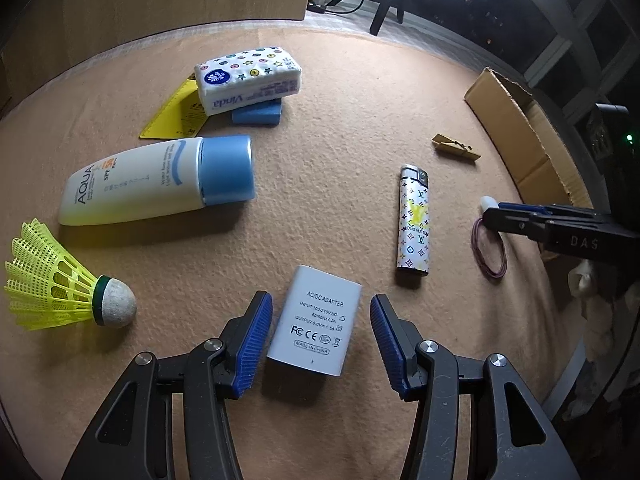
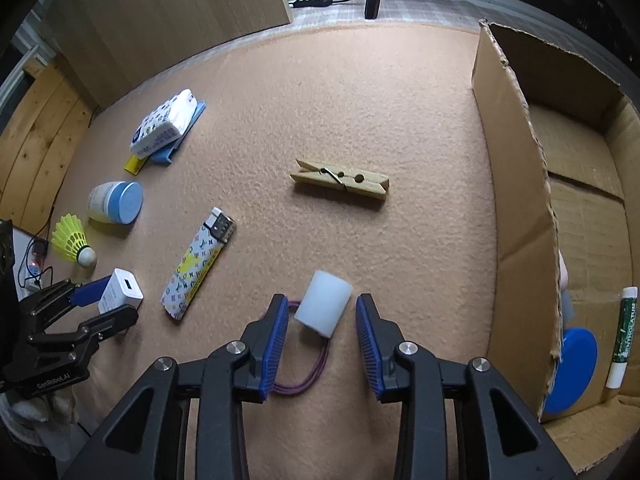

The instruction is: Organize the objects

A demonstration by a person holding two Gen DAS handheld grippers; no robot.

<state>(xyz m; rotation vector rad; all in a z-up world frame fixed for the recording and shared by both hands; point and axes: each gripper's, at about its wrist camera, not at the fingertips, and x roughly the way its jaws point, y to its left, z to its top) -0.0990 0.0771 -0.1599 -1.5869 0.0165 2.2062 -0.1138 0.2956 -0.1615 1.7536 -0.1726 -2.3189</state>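
Scattered household objects lie on a peach felt-covered table [image 1: 340, 208]; seen from the left wrist, a white rectangular plastic AC/DC adapter [image 1: 314, 330] lies flat between the blue ribbed pads [image 1: 252, 346] of the left gripper [image 1: 321, 346], whose jaws stand apart with a gap on either side of it, nothing grasped; to the left rest a yellow plastic shuttlecock with a cork tip [image 1: 60, 292] and a white sunscreen tube with a blue cap [image 1: 160, 182] lying on its side; behind the tube a patterned white tissue pack [image 1: 248, 80] sits on a blue block [image 1: 258, 114] and a yellow card [image 1: 174, 114]; a white patterned lighter [image 1: 414, 220] lies right of centre, a wooden clothespin [image 1: 456, 148] beyond it, a purple rubber band [image 1: 488, 254] near the right gripper's black arm, and a brown cardboard box [image 1: 516, 140] at the far right.

From the right wrist, a small white plastic cylinder [image 2: 324, 308] lies tilted between the pads of the right gripper [image 2: 322, 344], close to the left pad, the jaws parted and not pressing it; the purple band loops beneath it; the clothespin lies further out, the lighter to the left, the left gripper around the adapter at the far left; the cardboard box [image 2: 516, 184] stands open on the right, holding a blue round disc [image 2: 576, 368] and a white-and-green lip balm stick [image 2: 622, 336].
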